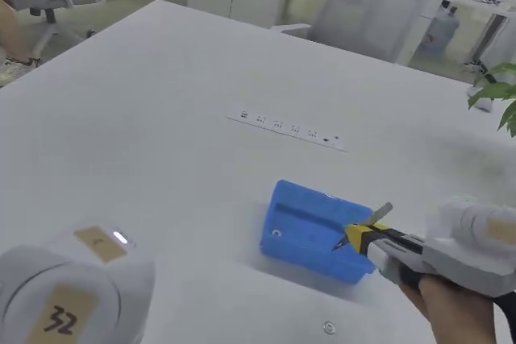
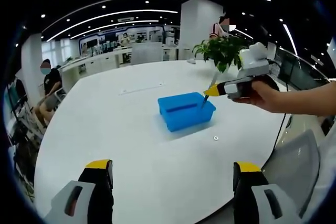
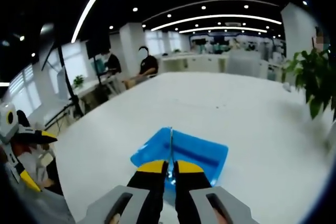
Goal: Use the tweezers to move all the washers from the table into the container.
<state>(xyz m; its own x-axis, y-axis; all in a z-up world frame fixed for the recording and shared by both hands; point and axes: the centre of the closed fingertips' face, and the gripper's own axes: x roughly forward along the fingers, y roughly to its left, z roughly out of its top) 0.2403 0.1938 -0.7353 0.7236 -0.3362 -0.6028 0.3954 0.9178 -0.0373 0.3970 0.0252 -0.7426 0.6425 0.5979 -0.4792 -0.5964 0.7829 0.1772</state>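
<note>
Left tool (image 2: 173, 165) sits nearest, jaws apart, empty. Right tool (image 3: 170, 166), clamped on tweezers (image 3: 171, 140), holds them over the blue container (image 1: 310, 261). One washer (image 1: 328, 327) lies on the surface (image 1: 161, 118) near it, not yet moved.

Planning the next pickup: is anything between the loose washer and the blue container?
Nothing visible does. The washer lies on bare table beside the container, apart from it; only its near wall rises between.

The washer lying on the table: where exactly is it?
In the head view the washer lies on the white table, on the person's side of the blue container, apart from it, near the picture's bottom edge.
</note>
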